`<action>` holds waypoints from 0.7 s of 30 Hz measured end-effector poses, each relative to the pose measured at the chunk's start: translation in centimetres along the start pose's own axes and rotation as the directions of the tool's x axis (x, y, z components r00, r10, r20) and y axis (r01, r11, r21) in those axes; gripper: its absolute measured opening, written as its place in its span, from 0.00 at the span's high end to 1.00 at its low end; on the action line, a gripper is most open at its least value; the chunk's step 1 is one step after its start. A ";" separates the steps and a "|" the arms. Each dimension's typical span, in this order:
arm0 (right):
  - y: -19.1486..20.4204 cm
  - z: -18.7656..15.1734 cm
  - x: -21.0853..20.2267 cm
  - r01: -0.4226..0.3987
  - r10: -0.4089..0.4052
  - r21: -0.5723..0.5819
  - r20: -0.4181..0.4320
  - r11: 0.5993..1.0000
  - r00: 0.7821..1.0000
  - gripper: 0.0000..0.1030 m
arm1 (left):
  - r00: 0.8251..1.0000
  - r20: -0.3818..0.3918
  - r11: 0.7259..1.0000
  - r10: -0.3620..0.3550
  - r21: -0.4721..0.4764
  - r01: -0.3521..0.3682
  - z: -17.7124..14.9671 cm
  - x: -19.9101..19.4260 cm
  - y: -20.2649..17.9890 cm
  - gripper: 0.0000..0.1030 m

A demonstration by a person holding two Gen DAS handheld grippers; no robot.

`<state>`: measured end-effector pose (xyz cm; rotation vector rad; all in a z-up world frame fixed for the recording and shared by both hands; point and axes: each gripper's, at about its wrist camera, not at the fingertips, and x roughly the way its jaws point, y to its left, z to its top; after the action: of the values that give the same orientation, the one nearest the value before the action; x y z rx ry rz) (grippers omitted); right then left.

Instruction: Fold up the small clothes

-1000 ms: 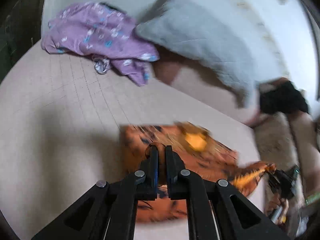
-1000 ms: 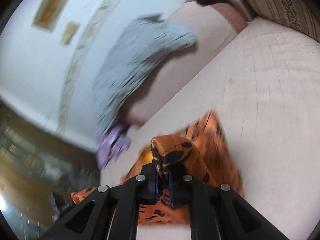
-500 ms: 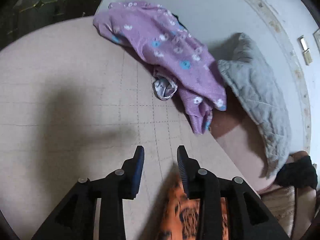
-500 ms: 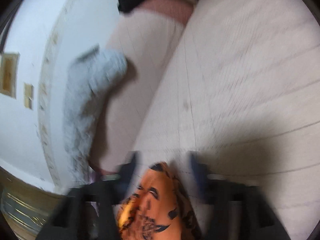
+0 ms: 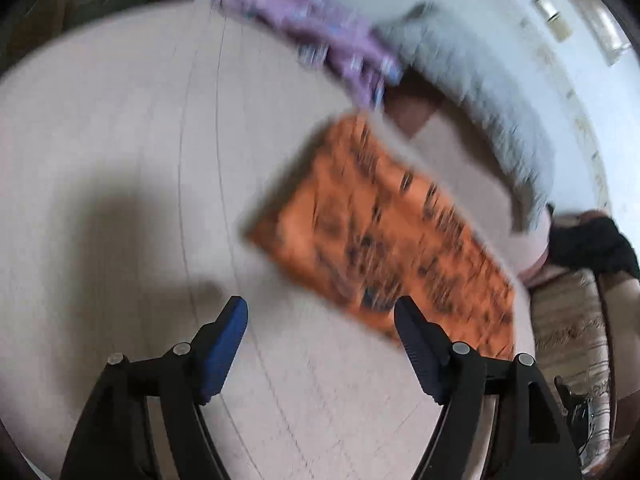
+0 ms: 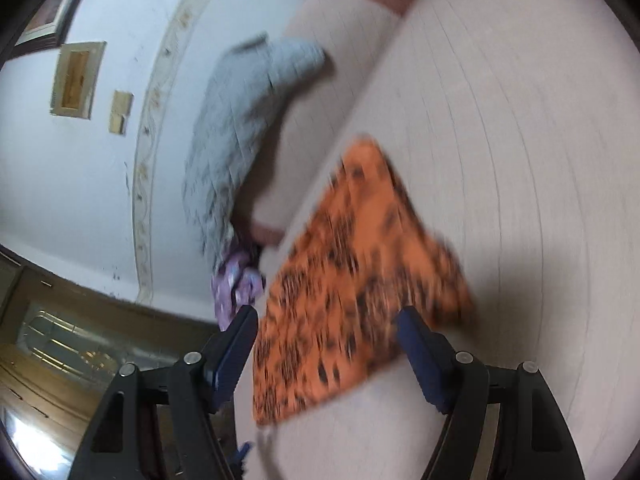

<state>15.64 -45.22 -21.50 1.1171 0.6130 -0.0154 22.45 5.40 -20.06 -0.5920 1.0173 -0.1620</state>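
Both tongs let go of the orange cloth since a second ago, when each was pinched on it, and we have now pulled back so the whole piece shows ahead of us. Our left tongs [image 5: 320, 316] stand spread wide with nothing between the pads, hovering over the pale quilted bed [image 5: 120, 140]. Just beyond them the orange tiger-print garment [image 5: 380, 232] lies flat on the bed as a tidy rectangle, its long side running away to the right; motion blur hides seams and hems. Farther back, a purple flowered garment [image 5: 340, 52] sits crumpled near the bed's far edge, beside a grey pillow [image 5: 480, 92] leaning at the wall.

Our right tongs [image 6: 326, 332] are spread as well, empty, with the orange tiger-print garment [image 6: 352, 280] lying right in front of them, its near part seen between the jaws but not gripped.

We judge the cloth to be light, thin and limp: it will sag from any pinch and slide easily on the quilt, though it is in no way fragile. For another fold, we would take the two corners of one short edge, one in each of our tongs, pinching all layers together so the stack does not shear apart.
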 end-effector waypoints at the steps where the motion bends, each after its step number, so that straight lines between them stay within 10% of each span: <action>1: -0.6 -0.9 0.5 0.009 -0.009 0.014 -0.032 1.000 0.999 0.27 | 0.999 -0.051 1.000 0.011 -0.020 -0.012 -0.2 1.2 0.3 0.26; 9: -3.4 -3.5 7.1 0.080 -0.062 0.108 -0.163 0.991 0.985 0.27 | 0.997 0.033 0.989 -0.073 -0.126 0.077 3.8 3.8 1.7 0.22; 17: -3.1 -0.4 9.7 0.038 -0.039 0.058 0.009 0.998 0.999 0.26 | 0.979 0.186 0.981 -0.081 -0.158 0.112 7.6 6.4 0.2 0.25; 21: -2.9 0.9 11.1 0.002 -0.006 0.062 0.062 0.998 0.998 0.26 | 0.983 0.152 0.985 -0.102 -0.124 0.121 7.8 7.1 -1.2 0.64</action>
<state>24.38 -44.09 -28.81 1.1708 0.5622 -0.0729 32.91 4.61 -21.75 -0.7723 0.8583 -0.1485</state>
